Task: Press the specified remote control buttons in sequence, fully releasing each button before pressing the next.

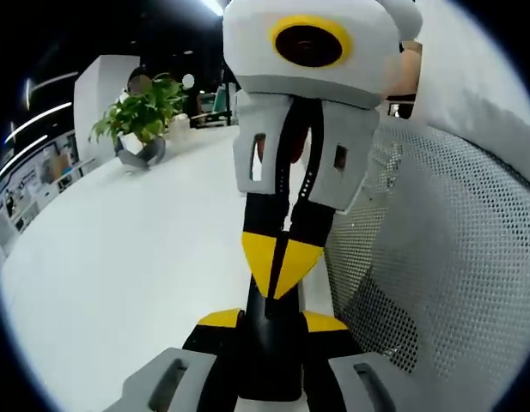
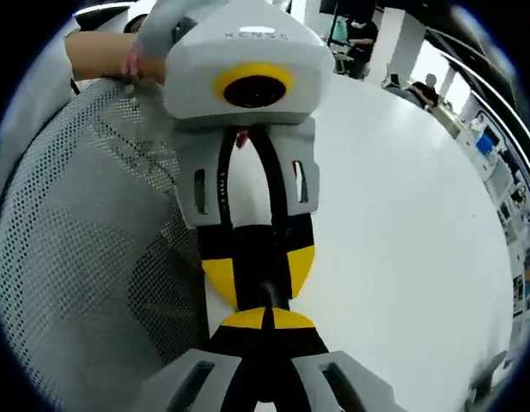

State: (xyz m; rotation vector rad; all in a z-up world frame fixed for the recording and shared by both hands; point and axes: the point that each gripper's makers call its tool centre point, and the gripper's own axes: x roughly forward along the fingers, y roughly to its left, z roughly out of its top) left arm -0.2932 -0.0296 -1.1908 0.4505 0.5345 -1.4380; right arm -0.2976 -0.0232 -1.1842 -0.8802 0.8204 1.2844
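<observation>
A slim black remote sits end-on between the yellow pads of my left gripper, which is shut on it; its buttons are hidden. My right gripper faces the left one from above, its yellow tips shut together and touching the remote's near end. In the right gripper view, my right gripper rises from the bottom with its tips shut. They meet the black remote, which the left gripper clamps. A hand holds the left gripper.
A white table spreads under both grippers. A potted plant stands at its far end. A grey mesh chair back stands close beside the grippers. People sit far behind the table.
</observation>
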